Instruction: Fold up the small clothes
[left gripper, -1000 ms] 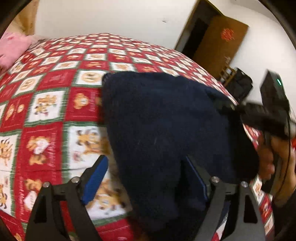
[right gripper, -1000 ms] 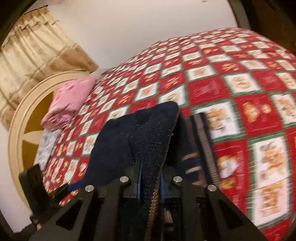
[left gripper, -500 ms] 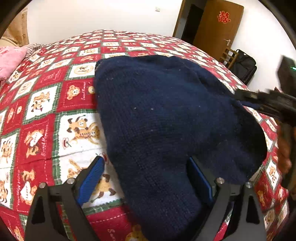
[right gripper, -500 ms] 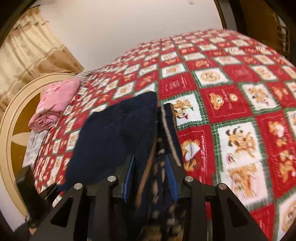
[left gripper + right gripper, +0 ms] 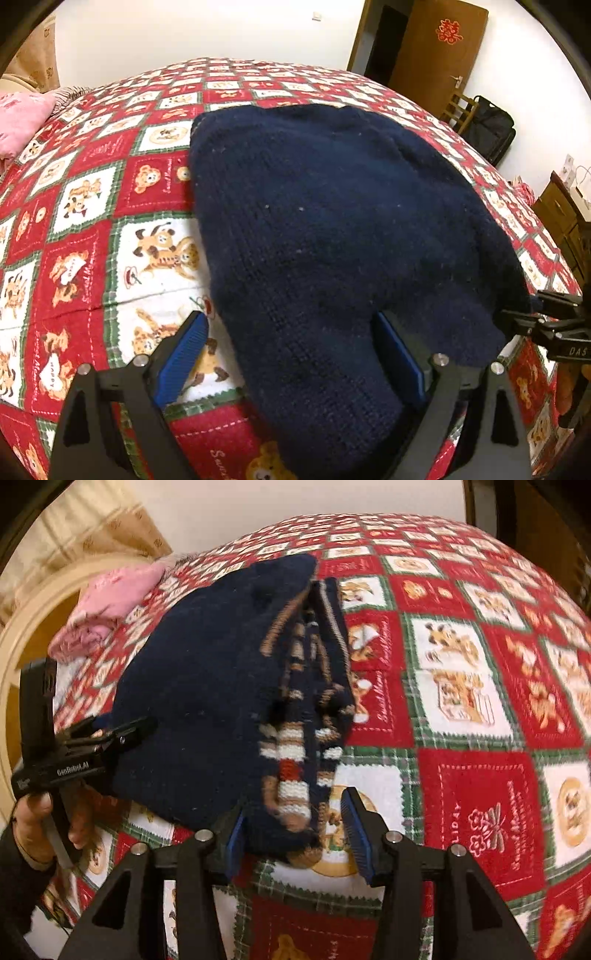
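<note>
A small navy knitted sweater [image 5: 332, 229] lies folded on the red and white bear-print bedspread [image 5: 92, 206]. In the right wrist view the sweater [image 5: 207, 686] shows its striped brown, white and red edge [image 5: 295, 760] along its right side. My left gripper [image 5: 291, 354] is open, its blue pads either side of the sweater's near corner. My right gripper [image 5: 291, 834] is open, with the striped hem lying loose between its pads. The right gripper also shows at the right edge of the left wrist view [image 5: 546, 325], and the left gripper shows at the left of the right wrist view [image 5: 114, 734].
A pink folded garment [image 5: 110, 602] lies at the head of the bed by the round headboard [image 5: 22, 635]. A brown door [image 5: 436, 51], a black bag [image 5: 487, 129] and a wooden cabinet [image 5: 561, 210] stand beyond the bed's right side.
My right gripper has opened and let go of the sweater's striped edge. The sweater has come down flat on the bed. My left gripper stays open at its corner.
</note>
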Tool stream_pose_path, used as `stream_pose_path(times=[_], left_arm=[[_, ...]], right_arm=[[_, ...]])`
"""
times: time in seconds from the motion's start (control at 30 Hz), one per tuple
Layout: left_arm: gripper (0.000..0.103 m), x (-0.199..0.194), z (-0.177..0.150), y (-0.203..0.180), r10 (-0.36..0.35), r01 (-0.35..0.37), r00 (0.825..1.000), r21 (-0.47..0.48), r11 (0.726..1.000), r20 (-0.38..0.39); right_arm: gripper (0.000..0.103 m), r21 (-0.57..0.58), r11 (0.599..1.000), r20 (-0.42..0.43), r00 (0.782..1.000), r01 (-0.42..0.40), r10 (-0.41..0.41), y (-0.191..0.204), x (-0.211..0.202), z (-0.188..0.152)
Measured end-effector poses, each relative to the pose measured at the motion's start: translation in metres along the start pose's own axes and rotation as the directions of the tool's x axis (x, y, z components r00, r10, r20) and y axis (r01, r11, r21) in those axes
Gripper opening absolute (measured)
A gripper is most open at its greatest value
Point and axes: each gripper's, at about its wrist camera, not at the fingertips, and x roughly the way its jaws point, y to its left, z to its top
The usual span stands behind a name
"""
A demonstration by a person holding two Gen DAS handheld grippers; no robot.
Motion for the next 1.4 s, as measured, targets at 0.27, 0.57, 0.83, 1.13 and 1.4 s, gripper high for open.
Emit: stream_pose_path(times=[0.27,0.57,0.83,1.13,1.4], left_arm=[[0.096,-0.003,0.004,0.002,0.008,-0.008,1.0,0.031,0.999,-0.005],[0.096,-0.016,0.017,0.012,0.056,-0.059,0.998,0.066,0.996,0.04],[0.097,-0.011,-0.003,0.001,0.045,-0.046,0.998,0.04,0.998,0.039],[0.103,-0.004,-0.017,0.01,-0.028,0.028,0.999,-0.004,1.0,0.024],[0.103,-0.007,-0.017,0.013,-0.061,0.062,0.997,-0.023,0.998,0.046]], right_arm=[[0.059,-0.031,0.999,-0.026,1.0,0.016,-0.017,0.0,0.0,0.002],[0.06,-0.053,0.996,0.052,0.997,0.065,-0.063,0.006,-0.033,0.021],[0.06,-0.149,0.989,0.186,0.982,0.012,0.016,0.063,-0.042,0.093],[0.06,-0.155,0.937,-0.037,0.95,-0.313,0.311,0.142,0.068,0.168],[0.06,-0.196,0.975,-0.092,0.992,-0.104,0.087,0.156,0.128,0.185]])
